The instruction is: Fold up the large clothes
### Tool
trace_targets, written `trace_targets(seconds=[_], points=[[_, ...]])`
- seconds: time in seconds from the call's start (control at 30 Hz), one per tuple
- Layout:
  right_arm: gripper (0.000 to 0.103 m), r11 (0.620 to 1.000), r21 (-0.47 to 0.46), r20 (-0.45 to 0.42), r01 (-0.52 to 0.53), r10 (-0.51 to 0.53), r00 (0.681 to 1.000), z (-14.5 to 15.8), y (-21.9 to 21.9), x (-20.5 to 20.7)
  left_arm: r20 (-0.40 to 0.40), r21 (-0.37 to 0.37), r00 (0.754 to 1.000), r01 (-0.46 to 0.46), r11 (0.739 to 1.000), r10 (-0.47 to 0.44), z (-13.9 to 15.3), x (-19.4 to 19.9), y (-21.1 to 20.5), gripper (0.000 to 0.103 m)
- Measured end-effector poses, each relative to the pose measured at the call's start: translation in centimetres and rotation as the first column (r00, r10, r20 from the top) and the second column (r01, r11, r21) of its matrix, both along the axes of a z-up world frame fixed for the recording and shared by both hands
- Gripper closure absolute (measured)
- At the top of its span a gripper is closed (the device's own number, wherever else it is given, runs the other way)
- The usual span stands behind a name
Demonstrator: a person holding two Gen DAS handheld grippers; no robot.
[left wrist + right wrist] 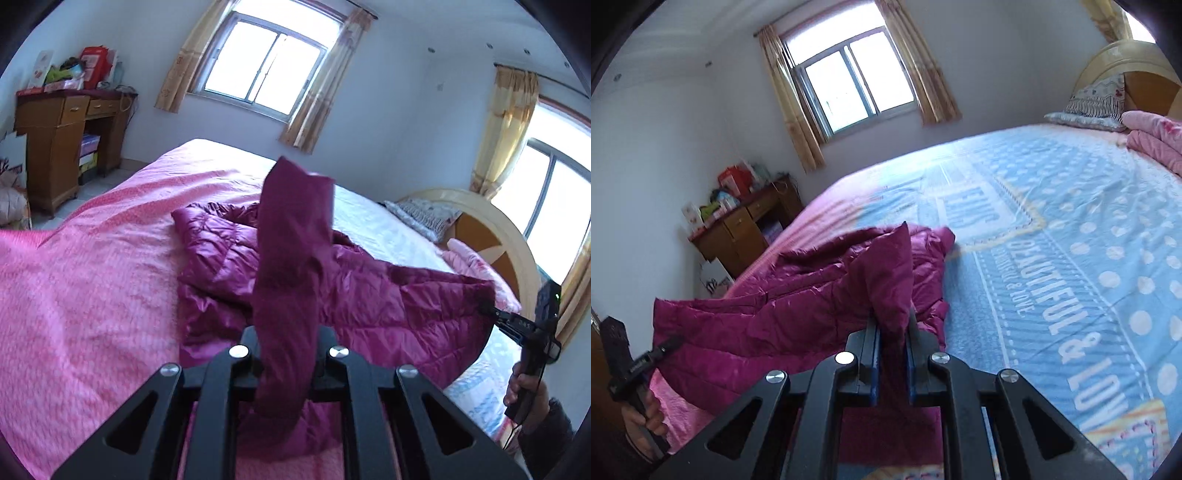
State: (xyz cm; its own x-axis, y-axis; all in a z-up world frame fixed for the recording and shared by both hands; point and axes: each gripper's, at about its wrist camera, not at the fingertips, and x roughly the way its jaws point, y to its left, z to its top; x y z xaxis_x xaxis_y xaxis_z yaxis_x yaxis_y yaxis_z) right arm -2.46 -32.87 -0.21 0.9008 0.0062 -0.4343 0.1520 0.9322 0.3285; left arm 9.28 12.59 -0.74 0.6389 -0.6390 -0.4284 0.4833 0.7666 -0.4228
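Note:
A magenta quilted down jacket [229, 273] lies crumpled on the bed, also seen in the right wrist view [783, 295]. My left gripper [288, 332] is shut on a fold of the jacket that stands up between its fingers. My right gripper [892, 325] is shut on another edge of the jacket, lifted a little above the bed. In the left wrist view the right gripper [495, 312] pinches the jacket's far right corner. In the right wrist view the left gripper [670, 345] holds the jacket's left edge.
The bed has a pink cover [92, 288] on one side and a blue printed sheet [1071, 240] on the other. Pillows [1097, 103] and a folded pink blanket [1156, 136] lie by the headboard [491, 236]. A wooden desk [62, 140] stands by the wall.

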Motion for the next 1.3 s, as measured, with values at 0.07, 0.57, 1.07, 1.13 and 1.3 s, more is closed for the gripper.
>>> trace_targets(seconds=[0.07,0.57,1.07,1.13,1.3], points=[[0.094,1.000,-0.021,0.018,-0.002,0.003,1.000,0.8,0.6,-1.4,0.001,-0.049,1.000,-0.010,0.999,0.010,0.0,-0.9,0.7,0.094],[0.095,0.996,-0.071,0.047,-0.048,0.051,0.998,3.3,2.3,-12.7,0.189,-0.051,0.979,0.093,0.994,-0.081,1.8,-10.7,1.8,0.096],[0.095,0.988,-0.139,0.119,-0.069,0.086,0.989,6.9,3.5,-19.8,0.210,-0.156,0.975,0.109,0.982,-0.075,3.3,-13.7,6.0,0.096],[0.095,0.985,-0.157,0.134,-0.065,0.087,0.987,7.7,3.4,-18.1,0.185,-0.147,0.981,0.079,0.986,-0.051,4.0,-11.5,5.8,0.096],[0.095,0.981,-0.187,0.148,-0.052,0.081,0.986,9.1,2.7,-11.2,0.119,-0.129,0.993,0.005,0.992,0.010,5.2,-4.4,4.1,0.096]])
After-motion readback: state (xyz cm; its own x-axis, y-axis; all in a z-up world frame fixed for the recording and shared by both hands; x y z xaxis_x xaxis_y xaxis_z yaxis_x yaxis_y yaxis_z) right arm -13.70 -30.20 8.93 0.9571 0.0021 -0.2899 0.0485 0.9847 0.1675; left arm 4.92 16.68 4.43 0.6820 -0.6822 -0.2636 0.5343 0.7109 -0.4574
